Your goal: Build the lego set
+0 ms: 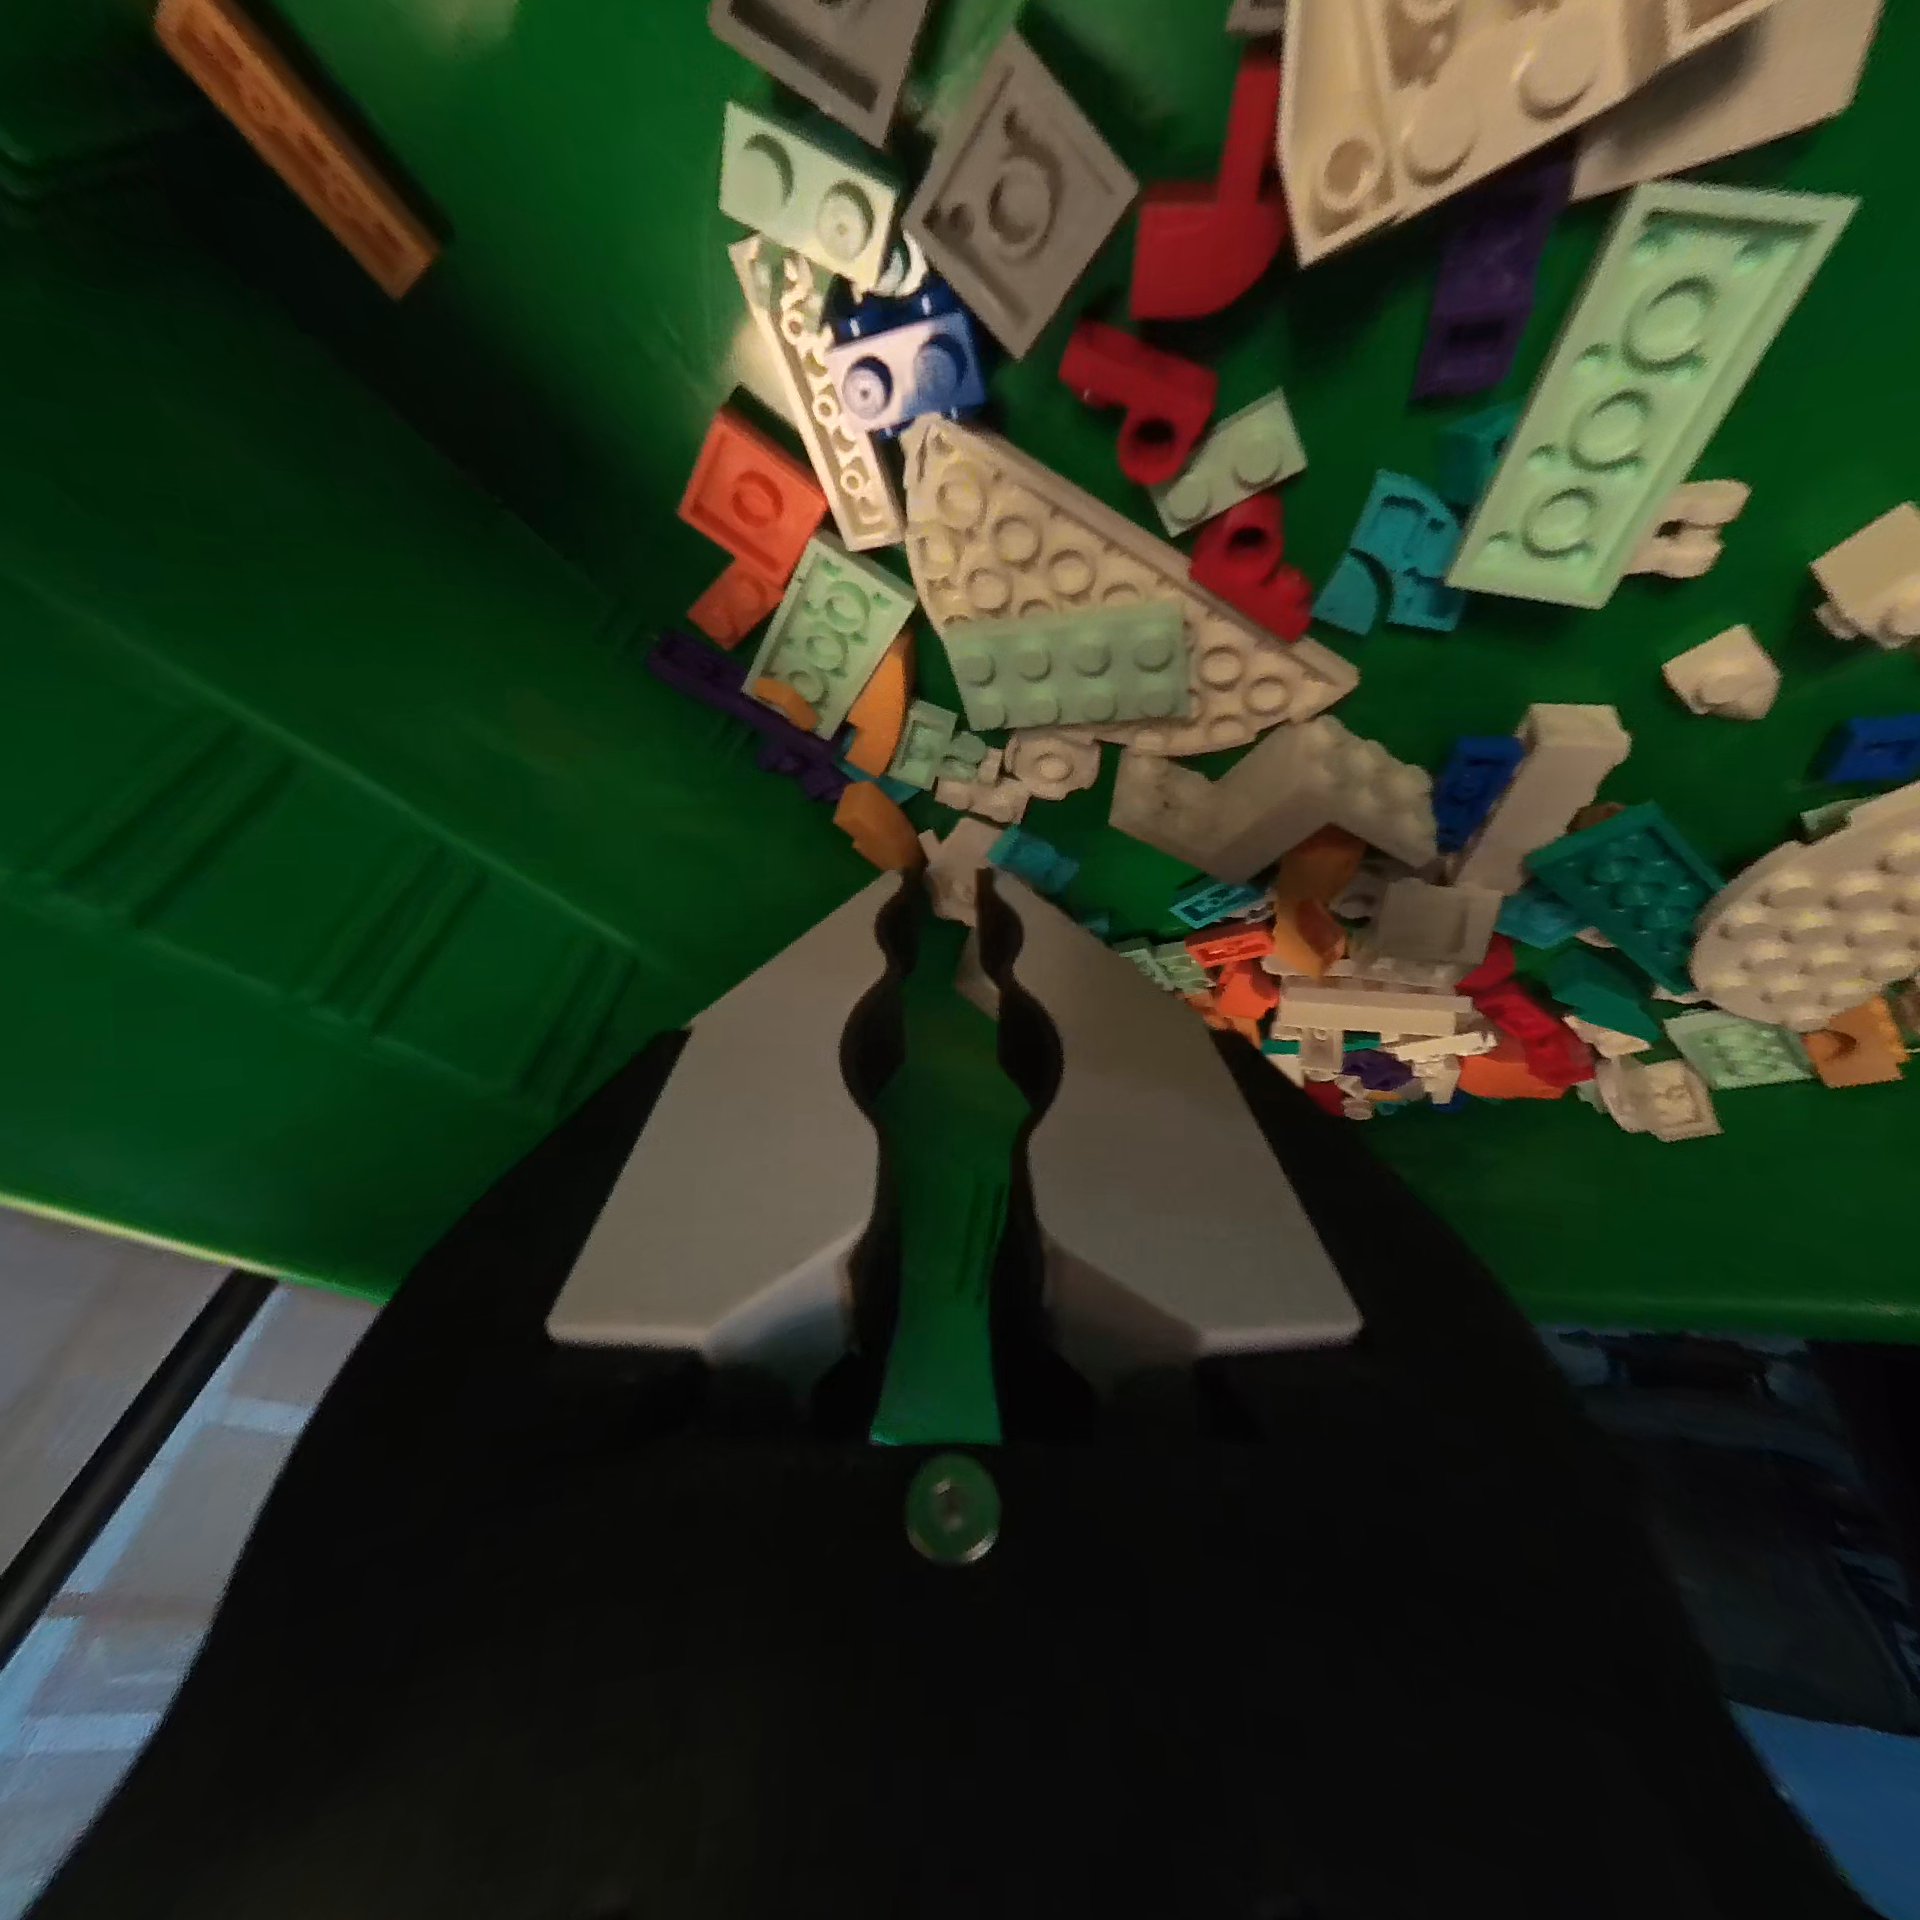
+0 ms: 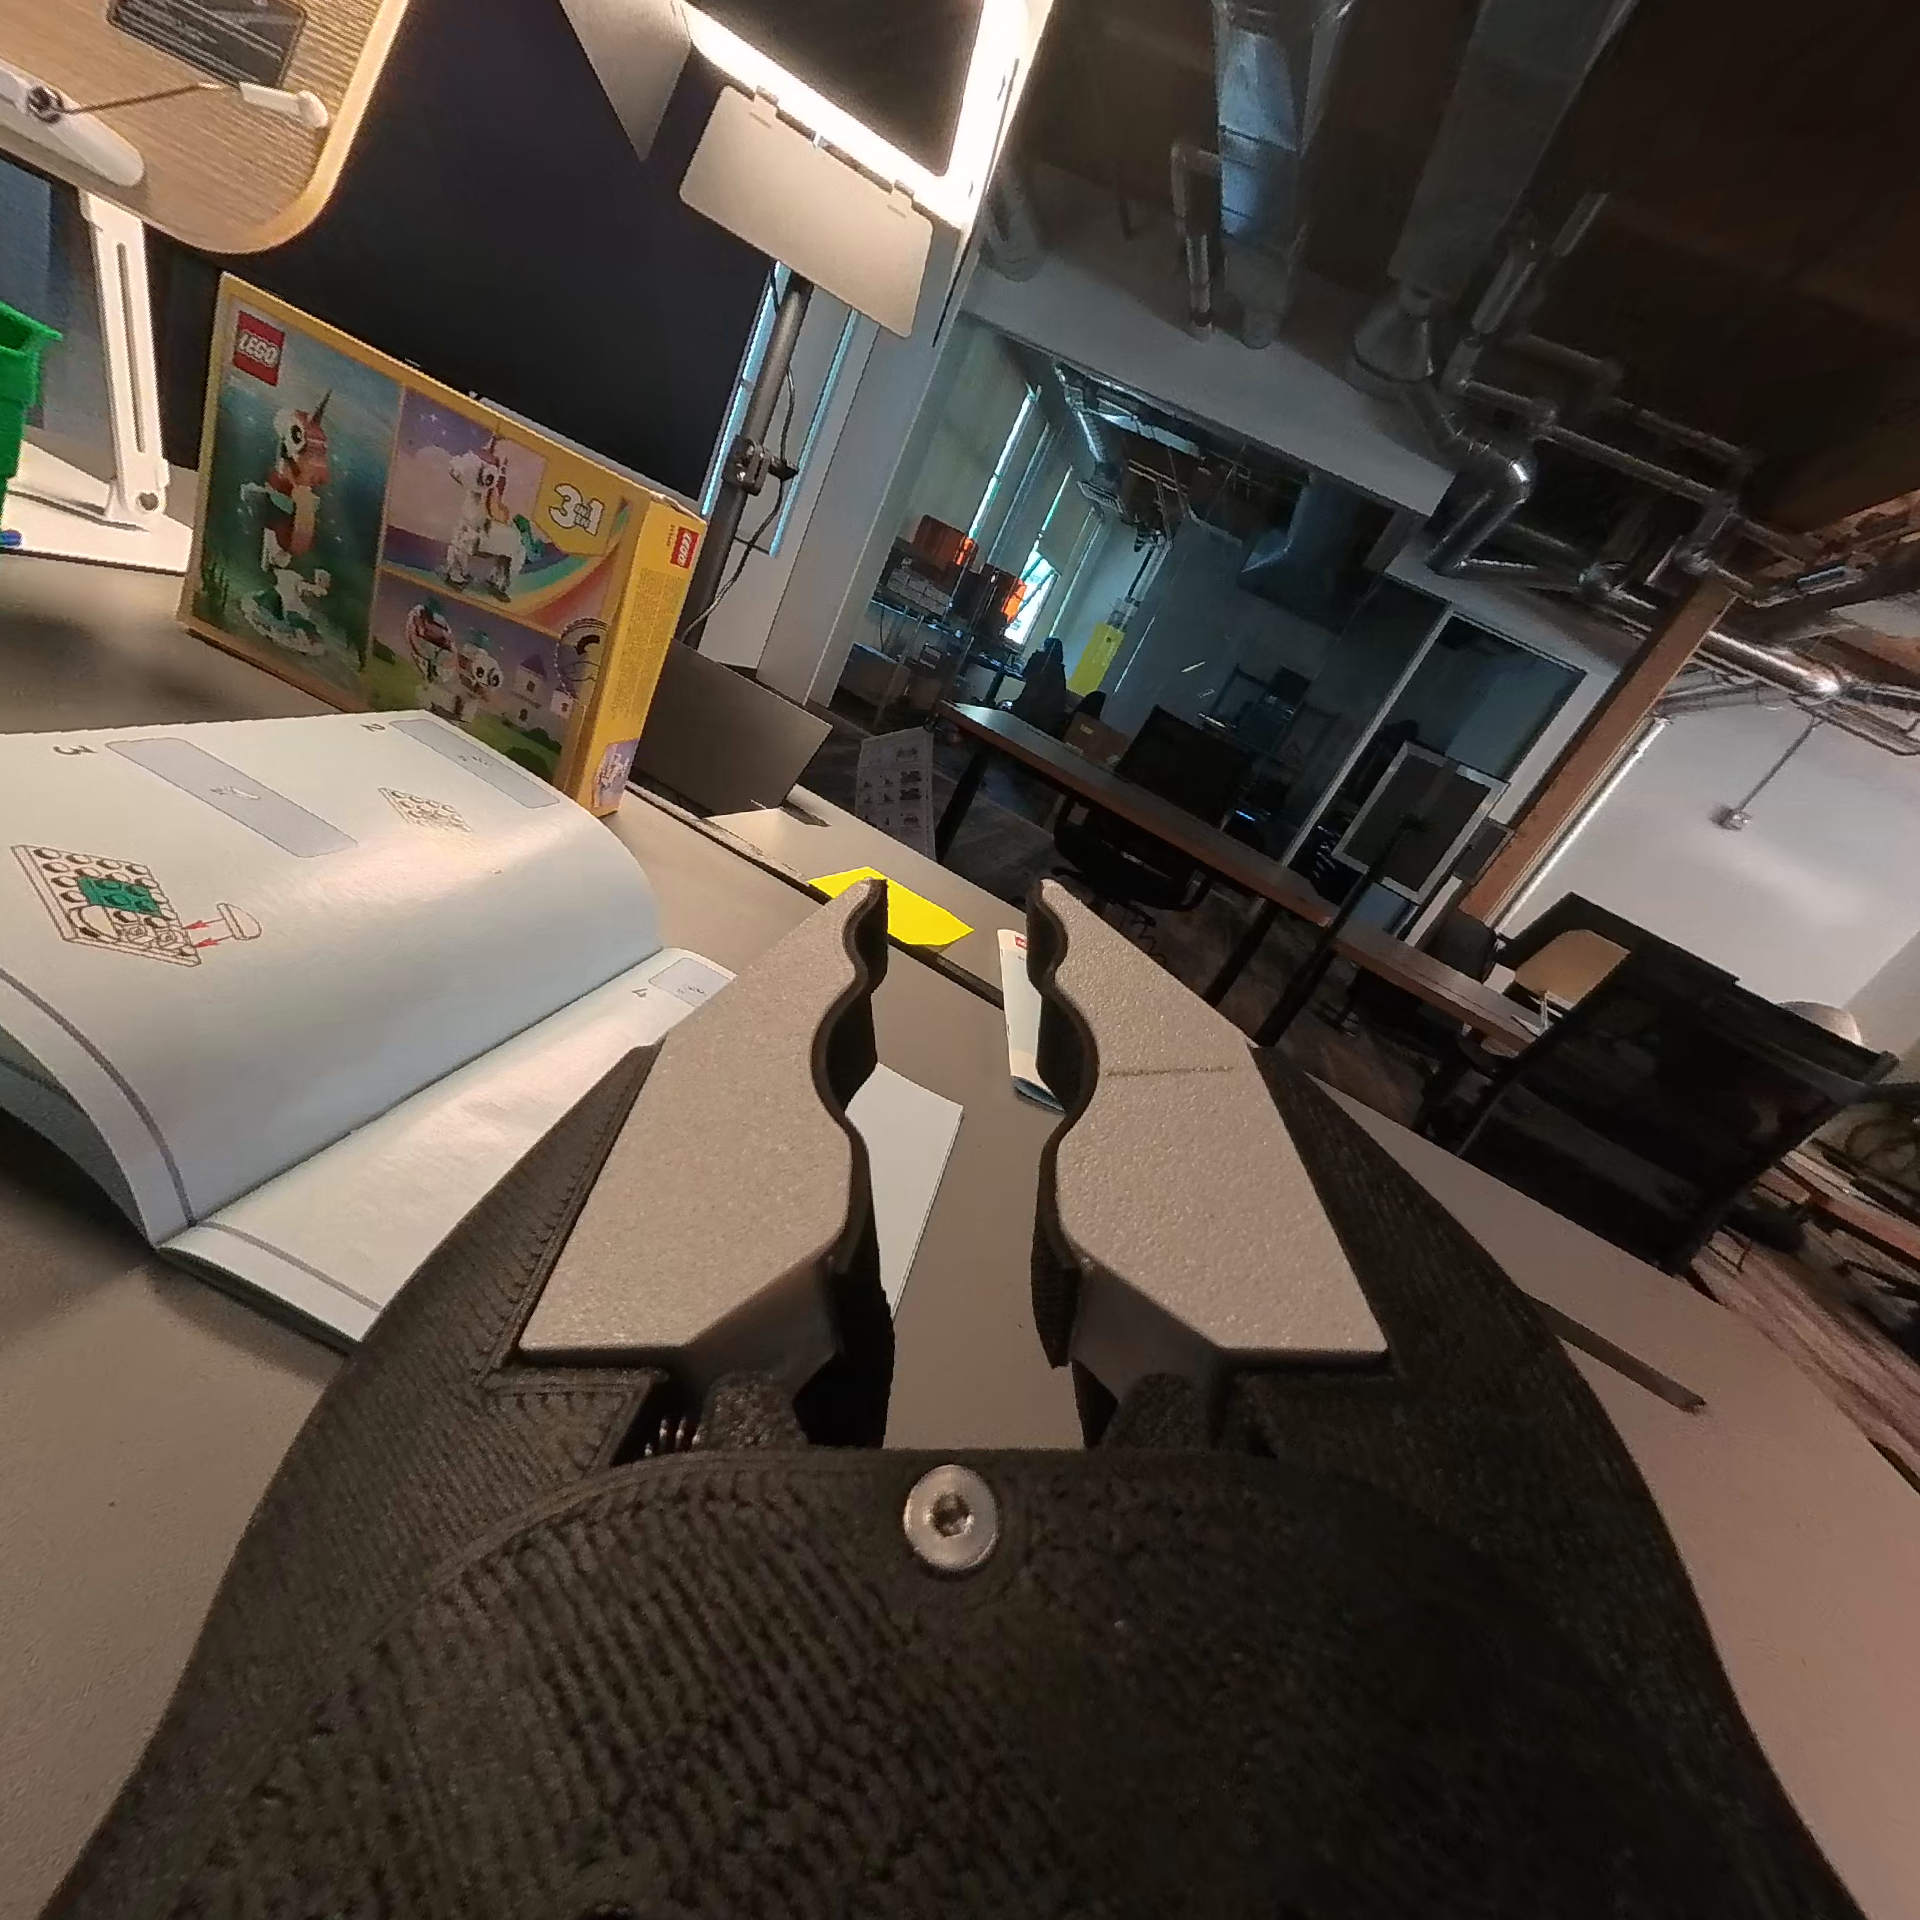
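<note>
My left gripper (image 1: 948,885) reaches down into a green bin (image 1: 312,727) of loose lego pieces. Its jaws are nearly closed, and a small white piece (image 1: 951,857) sits pinched between the tips at the edge of the pile. Just beyond lies a white wedge plate (image 1: 1039,561) with a light green plate (image 1: 1070,665) stuck on it. My right gripper (image 2: 956,914) is open and empty, held above the grey table (image 2: 156,1455) and pointing out into the room. The open instruction booklet (image 2: 312,935) lies to its left.
The lego box (image 2: 416,540) stands behind the booklet. A yellow note (image 2: 930,920) and a folded leaflet (image 2: 1018,1018) lie past the right gripper's tips. A corner of the green bin (image 2: 16,384) shows at far left. An orange plate (image 1: 301,145) lies apart in the bin. The left gripper's tips are roughly 55 centimeters from the right gripper's.
</note>
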The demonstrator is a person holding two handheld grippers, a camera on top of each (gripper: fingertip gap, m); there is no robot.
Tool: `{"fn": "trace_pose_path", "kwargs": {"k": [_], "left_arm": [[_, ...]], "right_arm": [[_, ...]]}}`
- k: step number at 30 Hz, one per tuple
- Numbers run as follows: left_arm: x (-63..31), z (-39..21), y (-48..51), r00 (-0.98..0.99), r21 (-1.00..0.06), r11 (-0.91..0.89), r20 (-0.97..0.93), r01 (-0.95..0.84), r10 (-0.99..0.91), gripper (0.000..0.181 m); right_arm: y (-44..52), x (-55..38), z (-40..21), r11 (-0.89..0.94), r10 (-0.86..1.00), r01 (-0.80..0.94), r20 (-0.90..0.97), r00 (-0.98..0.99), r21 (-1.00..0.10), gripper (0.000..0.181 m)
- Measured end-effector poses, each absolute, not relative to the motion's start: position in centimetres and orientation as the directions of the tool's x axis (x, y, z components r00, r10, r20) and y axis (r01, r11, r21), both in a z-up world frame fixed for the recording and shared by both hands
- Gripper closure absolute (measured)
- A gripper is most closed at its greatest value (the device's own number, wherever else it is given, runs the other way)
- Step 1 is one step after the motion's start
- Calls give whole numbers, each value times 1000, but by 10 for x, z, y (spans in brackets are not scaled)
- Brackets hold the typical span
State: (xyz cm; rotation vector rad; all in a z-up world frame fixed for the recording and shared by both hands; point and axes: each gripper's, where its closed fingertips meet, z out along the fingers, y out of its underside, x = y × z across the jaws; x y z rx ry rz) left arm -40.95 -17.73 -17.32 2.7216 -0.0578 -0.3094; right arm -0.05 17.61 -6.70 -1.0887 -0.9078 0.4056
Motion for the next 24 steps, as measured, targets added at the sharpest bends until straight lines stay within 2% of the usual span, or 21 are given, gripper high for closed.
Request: {"fn": "trace_pose_path", "kwargs": {"k": [4, 7, 11, 13, 17, 24], "left_arm": [[-412, -173, -169, 964, 349, -936, -233, -41, -129, 175], [-408, -169, -145, 957, 224, -969, -242, -104, -158, 176], [-394, -163, -106, 952, -6, -977, -227, -214, -207, 176], [-390, -163, -103, 948, -36, -969, -219, -243, -230, 174], [-391, -168, -127, 956, 62, -973, -181, -223, -231, 155], [-394, -169, -174, 981, 263, -953, -82, -147, -174, 159]], "right_arm": [[176, -1, -67, 440, 686, 139, 432, 586, -887, 156], [175, -2, -68, 442, 687, 139, 434, 583, -886, 156], [175, -2, -68, 444, 686, 142, 438, 581, -885, 156], [175, -2, -68, 445, 686, 142, 438, 581, -884, 156], [174, -2, -68, 445, 686, 143, 439, 580, -884, 156], [174, -3, -69, 448, 685, 149, 445, 577, -882, 156]]}}
